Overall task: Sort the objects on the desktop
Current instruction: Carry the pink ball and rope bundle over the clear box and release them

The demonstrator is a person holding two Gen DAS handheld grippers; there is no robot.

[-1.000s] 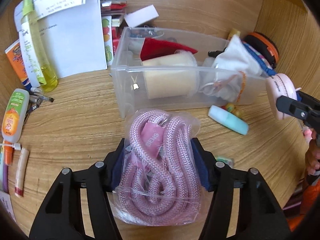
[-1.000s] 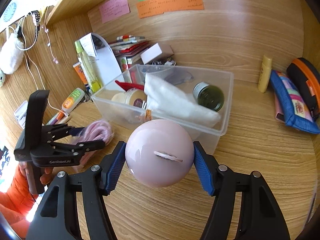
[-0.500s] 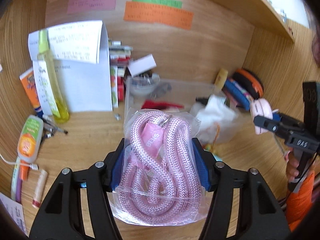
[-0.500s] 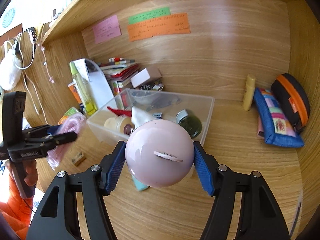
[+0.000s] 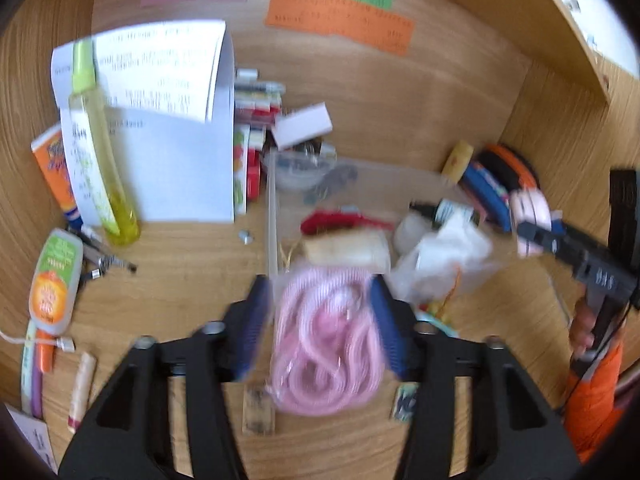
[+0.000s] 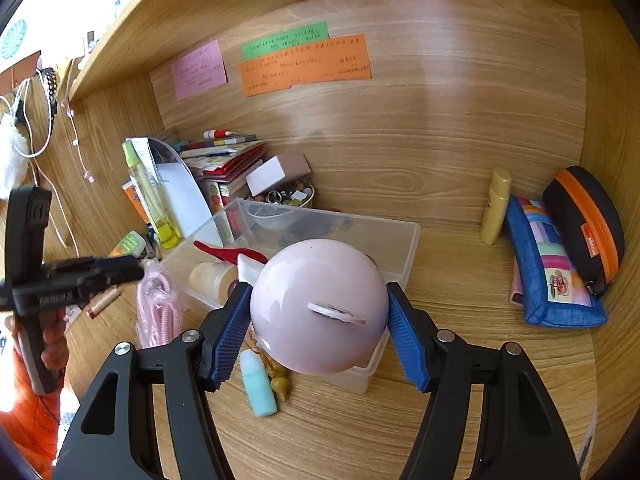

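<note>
Nearest, a pink ball [image 6: 320, 304] is pinched by the level right claw [image 6: 320, 320] above the desk [image 6: 460, 400]. Beyond, the bagged pink rope [image 5: 326, 344] is seen between the left claw's [image 5: 320, 328] spread fingers, before the clear bin [image 6: 400, 236].

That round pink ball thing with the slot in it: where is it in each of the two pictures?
Left wrist view: the pink ball sits small at the far right edge, held by the right gripper.
Right wrist view: the same ball fills the lower middle, between the blue pads.
Shared landmark: the clear plastic bin, with the orange note on the wall behind.
</note>
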